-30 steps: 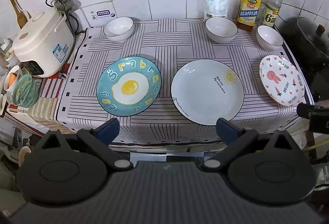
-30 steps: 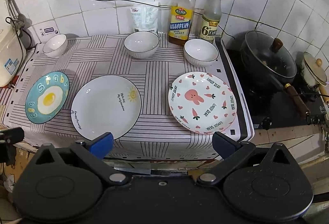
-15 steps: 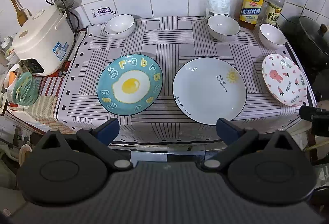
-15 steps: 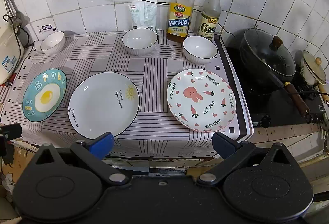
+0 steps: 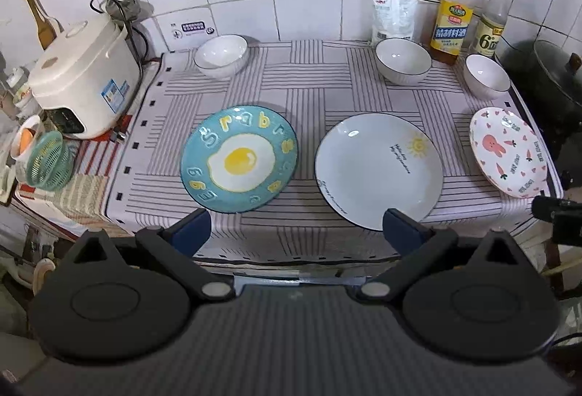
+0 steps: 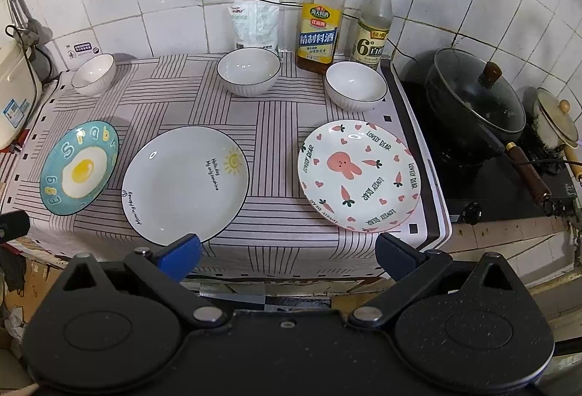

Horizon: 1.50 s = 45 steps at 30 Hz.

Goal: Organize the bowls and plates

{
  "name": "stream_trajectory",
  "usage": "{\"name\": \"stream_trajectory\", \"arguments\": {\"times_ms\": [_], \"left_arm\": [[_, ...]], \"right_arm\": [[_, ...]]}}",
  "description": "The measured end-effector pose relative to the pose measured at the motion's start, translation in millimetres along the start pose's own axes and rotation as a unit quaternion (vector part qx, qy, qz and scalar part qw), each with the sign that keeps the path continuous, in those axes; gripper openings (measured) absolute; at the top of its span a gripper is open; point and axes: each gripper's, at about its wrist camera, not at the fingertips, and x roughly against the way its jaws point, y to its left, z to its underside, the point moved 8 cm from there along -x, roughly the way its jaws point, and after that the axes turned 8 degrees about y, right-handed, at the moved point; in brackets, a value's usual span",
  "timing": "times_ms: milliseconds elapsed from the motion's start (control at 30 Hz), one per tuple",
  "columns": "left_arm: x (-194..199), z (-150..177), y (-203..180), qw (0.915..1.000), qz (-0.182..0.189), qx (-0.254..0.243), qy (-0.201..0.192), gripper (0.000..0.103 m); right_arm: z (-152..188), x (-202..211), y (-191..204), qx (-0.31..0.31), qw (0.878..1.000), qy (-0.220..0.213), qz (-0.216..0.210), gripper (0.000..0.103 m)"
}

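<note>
Three plates lie in a row on the striped cloth: a blue fried-egg plate (image 5: 238, 158) at the left, a white sun plate (image 5: 378, 170) in the middle, a pink rabbit plate (image 6: 358, 174) at the right. Three white bowls stand behind them: one at the back left (image 5: 221, 55), one at the back middle (image 5: 403, 64), one at the back right (image 6: 355, 90). My left gripper (image 5: 296, 226) is open and empty, before the counter's front edge, between the egg plate and the sun plate. My right gripper (image 6: 287, 250) is open and empty, before the edge near the rabbit plate.
A rice cooker (image 5: 83, 79) and a green basket (image 5: 49, 163) stand at the left. Two bottles (image 6: 322, 21) and a white bag (image 6: 256, 23) line the tiled wall. A lidded black pot (image 6: 476, 105) sits on the stove at the right.
Both grippers have moved slightly forward toward the counter, so the dishes look a little nearer and lower. No dish has moved. Both grippers stay open.
</note>
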Motion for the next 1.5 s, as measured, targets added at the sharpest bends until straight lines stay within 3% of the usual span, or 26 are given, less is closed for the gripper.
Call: {"name": "stream_trajectory", "arguments": {"times_ms": [233, 600, 733, 867, 1000, 1133, 1267, 1367, 1500], "left_arm": [[1, -5, 17, 0.9998, 0.006, 0.018, -0.005, 0.102], [-1, -7, 28, 0.9977, 0.049, 0.047, -0.006, 0.101], [-15, -15, 38, 0.9957, 0.061, 0.066, -0.020, 0.100], [-45, -18, 38, 0.9941, 0.081, 0.072, -0.009, 0.099], [-77, -18, 25, 0.9933, 0.101, 0.057, -0.008, 0.099], [-123, -15, 7, 0.9920, 0.116, 0.046, 0.018, 0.088], [-168, -9, -15, 0.9880, 0.139, 0.031, 0.059, 0.088], [-190, -7, -24, 0.9885, 0.136, 0.016, 0.064, 0.088], [-210, -7, -33, 0.9894, 0.130, -0.006, 0.066, 0.064]], "right_arm": [[0, 0, 1, 0.001, 1.000, -0.004, -0.002, 0.103], [-2, -3, 6, 0.008, 1.000, -0.015, -0.014, 0.103], [1, -13, 10, -0.001, 0.998, -0.048, -0.045, 0.103], [9, -36, 18, 0.020, 0.989, -0.099, -0.104, 0.103], [6, -75, 20, 0.018, 0.988, -0.094, -0.118, 0.103], [2, -113, 33, 0.031, 0.980, -0.087, -0.176, 0.095], [-6, -143, 43, 0.031, 0.972, -0.099, -0.209, 0.091], [-11, -169, 43, 0.012, 0.973, -0.090, -0.213, 0.084], [-11, -194, 41, -0.017, 0.970, -0.072, -0.234, 0.066]]}}
